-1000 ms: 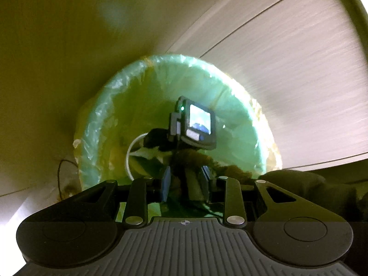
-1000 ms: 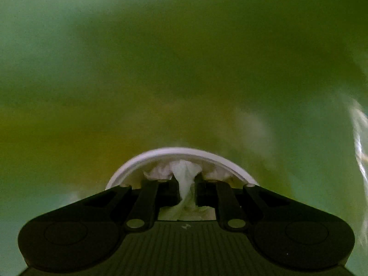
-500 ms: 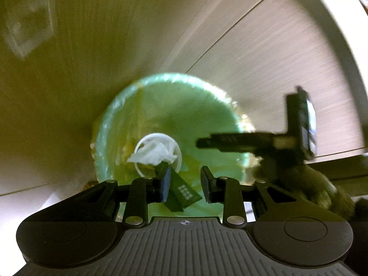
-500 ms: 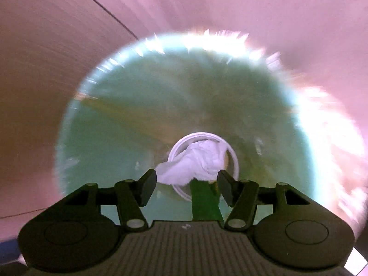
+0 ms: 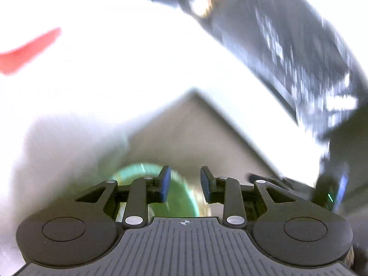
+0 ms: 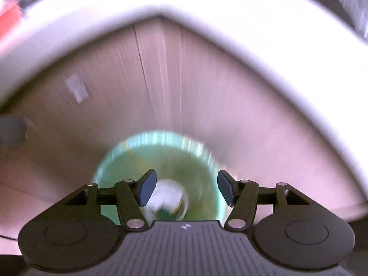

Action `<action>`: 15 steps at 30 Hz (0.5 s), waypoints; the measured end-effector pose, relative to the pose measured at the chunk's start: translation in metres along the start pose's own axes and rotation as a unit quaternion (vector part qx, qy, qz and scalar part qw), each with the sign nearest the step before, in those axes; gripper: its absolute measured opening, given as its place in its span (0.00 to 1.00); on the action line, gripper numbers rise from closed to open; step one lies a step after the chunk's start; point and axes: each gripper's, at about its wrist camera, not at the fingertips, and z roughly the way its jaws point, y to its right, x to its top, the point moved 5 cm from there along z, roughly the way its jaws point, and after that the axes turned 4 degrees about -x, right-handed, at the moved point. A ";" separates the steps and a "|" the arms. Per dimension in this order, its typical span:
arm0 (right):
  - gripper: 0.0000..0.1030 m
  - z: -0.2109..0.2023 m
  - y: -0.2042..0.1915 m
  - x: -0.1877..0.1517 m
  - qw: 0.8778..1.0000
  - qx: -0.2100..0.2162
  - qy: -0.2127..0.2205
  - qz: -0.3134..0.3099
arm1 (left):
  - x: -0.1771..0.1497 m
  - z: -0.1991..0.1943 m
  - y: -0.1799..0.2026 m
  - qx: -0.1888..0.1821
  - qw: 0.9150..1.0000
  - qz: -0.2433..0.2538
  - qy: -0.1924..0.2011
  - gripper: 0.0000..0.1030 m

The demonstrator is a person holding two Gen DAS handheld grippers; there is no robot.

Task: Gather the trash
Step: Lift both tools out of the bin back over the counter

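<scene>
Both grippers have risen well clear of the green-lined bin since a second ago, when the right one was deep inside it pinching a wad of white tissue. That tissue now lies in a white cup [image 6: 169, 199] at the bottom of the bin [image 6: 115, 174], seen far below and between the right gripper's [image 6: 184, 189] fingers, nearer the left-hand finger. The right jaws have just been opening and stand wide apart with nothing between them. The left gripper [image 5: 185, 185] is also parted and empty; the bin's green liner [image 5: 135, 172] shows just beyond and below its left-hand fingertip.

Motion blur softens both views. A white desk edge [image 6: 287, 53] arches above the fingers, with pale wood panels [image 6: 161, 80] behind the bin. In the left view a dark keyboard-like shape [image 5: 299, 57] sits far up and to the right of the fingers; the other gripper's dark body [image 5: 331, 191] appears at the right edge.

The tissue should be very light, soft and crushable, not fragile or slippery; any bunched fold would serve as a grip point. The cup looks light and thin-walled, best taken across its rim. It seems to stand or lean with its mouth facing up toward the camera, its long axis roughly vertical, though blur leaves this uncertain. The crumpled tissue has no clear long axis.
</scene>
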 end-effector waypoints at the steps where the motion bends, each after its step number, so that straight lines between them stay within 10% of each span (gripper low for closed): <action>1: 0.68 -0.014 -0.002 0.016 1.000 -0.012 0.027 -0.007 | 0.014 -0.016 -0.005 0.007 1.000 -0.006 0.027 0.31; 7: 0.79 -0.064 -0.027 0.089 0.992 -0.002 0.125 0.005 | 0.076 -0.116 -0.076 0.109 0.966 -0.067 0.224 0.31; 15: 0.79 -0.074 -0.073 0.123 0.989 -0.005 0.149 0.018 | 0.094 -0.123 -0.153 0.226 0.945 -0.060 0.228 0.31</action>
